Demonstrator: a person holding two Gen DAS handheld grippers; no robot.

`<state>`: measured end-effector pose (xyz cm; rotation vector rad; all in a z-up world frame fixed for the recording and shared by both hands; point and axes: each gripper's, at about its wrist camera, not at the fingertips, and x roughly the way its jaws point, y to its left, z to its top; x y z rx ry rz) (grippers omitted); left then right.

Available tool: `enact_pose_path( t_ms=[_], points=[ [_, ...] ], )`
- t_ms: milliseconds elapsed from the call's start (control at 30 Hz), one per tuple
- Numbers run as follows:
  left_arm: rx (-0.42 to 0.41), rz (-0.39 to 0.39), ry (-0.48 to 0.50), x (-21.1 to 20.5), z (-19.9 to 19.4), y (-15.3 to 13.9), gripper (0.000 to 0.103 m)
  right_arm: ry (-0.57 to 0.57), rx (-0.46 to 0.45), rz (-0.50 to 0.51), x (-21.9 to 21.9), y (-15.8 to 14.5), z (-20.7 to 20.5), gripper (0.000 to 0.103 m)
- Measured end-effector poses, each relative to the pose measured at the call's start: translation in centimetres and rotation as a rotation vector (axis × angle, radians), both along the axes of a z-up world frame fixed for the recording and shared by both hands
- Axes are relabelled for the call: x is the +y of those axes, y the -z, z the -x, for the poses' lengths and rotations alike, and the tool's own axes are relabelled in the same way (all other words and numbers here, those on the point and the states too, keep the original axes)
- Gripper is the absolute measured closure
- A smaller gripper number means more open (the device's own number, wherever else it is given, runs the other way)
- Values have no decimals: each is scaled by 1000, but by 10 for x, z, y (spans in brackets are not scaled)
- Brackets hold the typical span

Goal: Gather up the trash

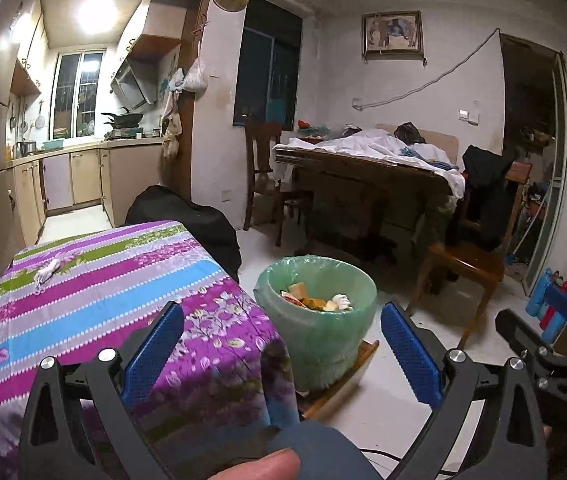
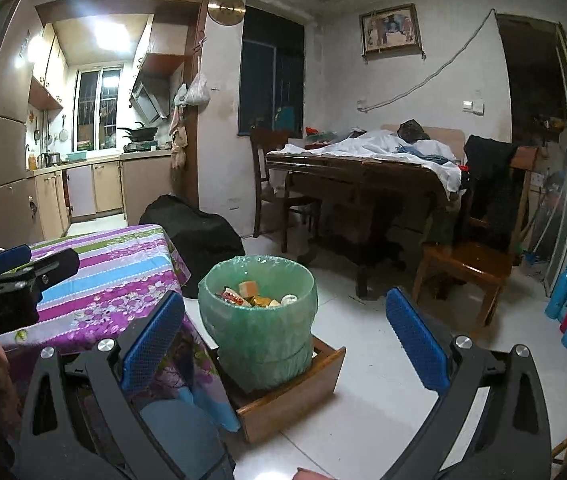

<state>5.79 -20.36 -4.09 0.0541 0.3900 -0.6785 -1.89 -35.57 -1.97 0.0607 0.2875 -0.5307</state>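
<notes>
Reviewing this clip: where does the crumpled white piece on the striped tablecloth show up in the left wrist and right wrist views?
Left wrist: the crumpled white piece lies on the striped tablecloth, near its far left edge.
Right wrist: not visible; the left gripper covers that part of the cloth.
Shared landmark: the green-lined trash bin, right of the table in both views.

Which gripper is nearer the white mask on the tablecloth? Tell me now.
Left. The left gripper hovers at the table's near corner, with the white mask across the tablecloth ahead-left. The right gripper sits further right, facing the green-lined bin.
</notes>
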Motion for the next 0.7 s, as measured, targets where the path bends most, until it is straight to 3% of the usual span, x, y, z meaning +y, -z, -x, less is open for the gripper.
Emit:
enact_pose_path(
  t_ms=[233, 700],
  points=[
    [-63, 0, 33, 9, 43, -11, 5, 34, -94, 10, 2, -13, 37, 5],
    [-49, -25, 50, 10, 43, -14, 5, 29, -95, 14, 1, -17, 42, 5]
  ],
)
